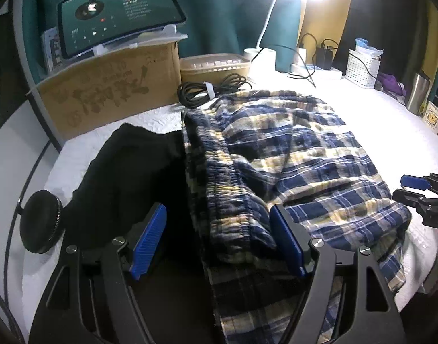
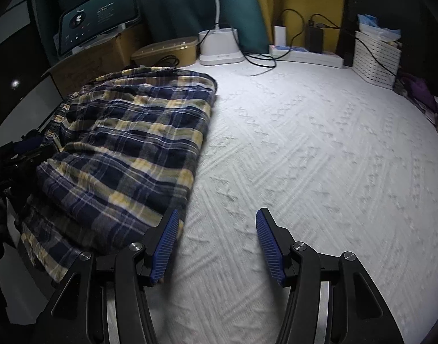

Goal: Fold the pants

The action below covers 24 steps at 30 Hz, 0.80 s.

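The plaid pants [image 1: 290, 154], navy, yellow and white, lie folded in a thick bundle on the white textured cover [image 2: 319, 149]. They also show at the left of the right wrist view [image 2: 127, 143]. My left gripper [image 1: 219, 229] is open, its blue pads straddling the gathered waistband end without pinching it. My right gripper [image 2: 216, 226] is open and empty over the bare cover, just right of the bundle's near corner. It also shows at the right edge of the left wrist view [image 1: 419, 189].
A black garment [image 1: 127, 177] and a round black case [image 1: 42, 220] lie left of the pants. A cardboard box [image 1: 110, 91] with a tablet [image 1: 118, 23], a coiled cable [image 1: 213, 89], a lidded container [image 1: 216, 66], a lamp base [image 2: 219, 46], a power strip [image 2: 304, 54] and a white basket [image 2: 373, 54] line the back.
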Motion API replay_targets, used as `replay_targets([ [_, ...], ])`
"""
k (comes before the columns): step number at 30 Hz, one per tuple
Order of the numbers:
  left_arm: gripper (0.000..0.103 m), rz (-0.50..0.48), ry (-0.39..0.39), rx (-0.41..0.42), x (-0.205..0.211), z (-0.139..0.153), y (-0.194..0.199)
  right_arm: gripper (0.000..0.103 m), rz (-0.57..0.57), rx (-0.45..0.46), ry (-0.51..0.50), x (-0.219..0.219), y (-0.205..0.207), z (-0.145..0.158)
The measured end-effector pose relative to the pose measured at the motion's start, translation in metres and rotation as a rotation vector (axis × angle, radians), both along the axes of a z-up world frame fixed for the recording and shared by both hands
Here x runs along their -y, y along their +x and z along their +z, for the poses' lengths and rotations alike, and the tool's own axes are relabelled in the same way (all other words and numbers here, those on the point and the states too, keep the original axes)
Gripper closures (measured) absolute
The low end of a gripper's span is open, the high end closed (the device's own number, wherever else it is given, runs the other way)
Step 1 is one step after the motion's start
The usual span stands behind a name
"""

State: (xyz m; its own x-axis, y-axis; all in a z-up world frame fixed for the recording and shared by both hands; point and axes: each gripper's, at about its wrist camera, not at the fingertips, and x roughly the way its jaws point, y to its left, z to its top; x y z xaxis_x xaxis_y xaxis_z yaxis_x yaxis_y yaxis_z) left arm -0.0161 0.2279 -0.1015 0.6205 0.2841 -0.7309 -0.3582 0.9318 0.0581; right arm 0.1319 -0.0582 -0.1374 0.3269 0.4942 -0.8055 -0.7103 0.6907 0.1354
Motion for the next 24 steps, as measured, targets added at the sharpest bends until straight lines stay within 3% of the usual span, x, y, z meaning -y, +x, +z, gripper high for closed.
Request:
replay_targets([
  [15, 0.028, -0.111, -0.005, 0.072, 0.056, 0.018, 0.001, 0.044, -0.114, 0.04, 0.025, 0.066, -0.018, 0.014],
  [24, 0.028, -0.226, -0.016, 0.069, 0.104, 0.021, 0.015, 0.044, -0.208, 0.071, 0.046, 0.118, -0.022, 0.025],
])
